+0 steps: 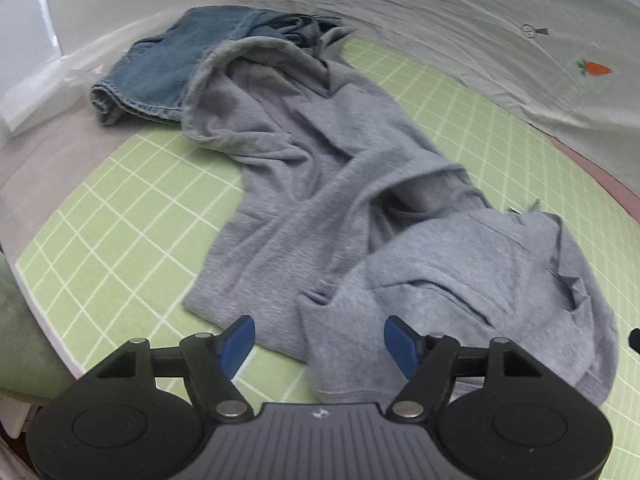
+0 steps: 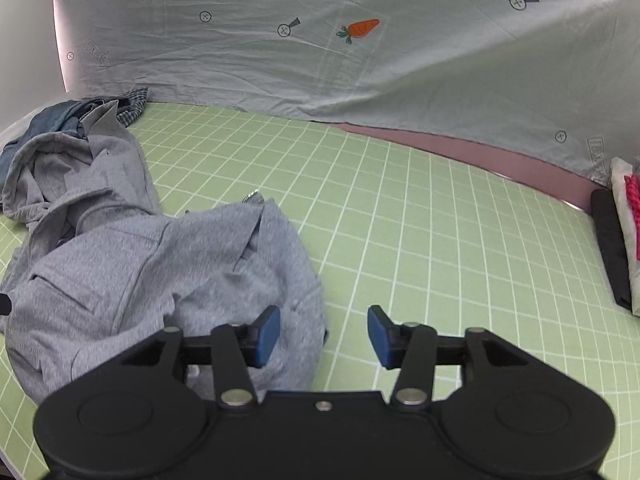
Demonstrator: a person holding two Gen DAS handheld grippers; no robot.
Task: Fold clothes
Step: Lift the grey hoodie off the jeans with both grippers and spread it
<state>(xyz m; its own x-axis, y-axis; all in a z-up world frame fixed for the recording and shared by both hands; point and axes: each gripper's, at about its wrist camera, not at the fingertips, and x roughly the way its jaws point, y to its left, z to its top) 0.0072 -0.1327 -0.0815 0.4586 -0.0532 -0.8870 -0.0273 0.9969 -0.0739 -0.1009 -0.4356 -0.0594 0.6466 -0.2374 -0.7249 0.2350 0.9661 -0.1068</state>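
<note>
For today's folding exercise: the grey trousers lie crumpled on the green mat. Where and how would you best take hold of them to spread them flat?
Probably grip the grey trousers at the near hem edge, coming in low from the near side. That edge lies flat and single on the green mat, right ahead of the open left gripper; the middle is bunched. The open right gripper could take the rounded edge beside it.

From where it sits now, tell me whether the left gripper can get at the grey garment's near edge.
Probably yes: the left gripper is open, the grey garment lies right beneath its fingers, and nothing lies between them.
</note>
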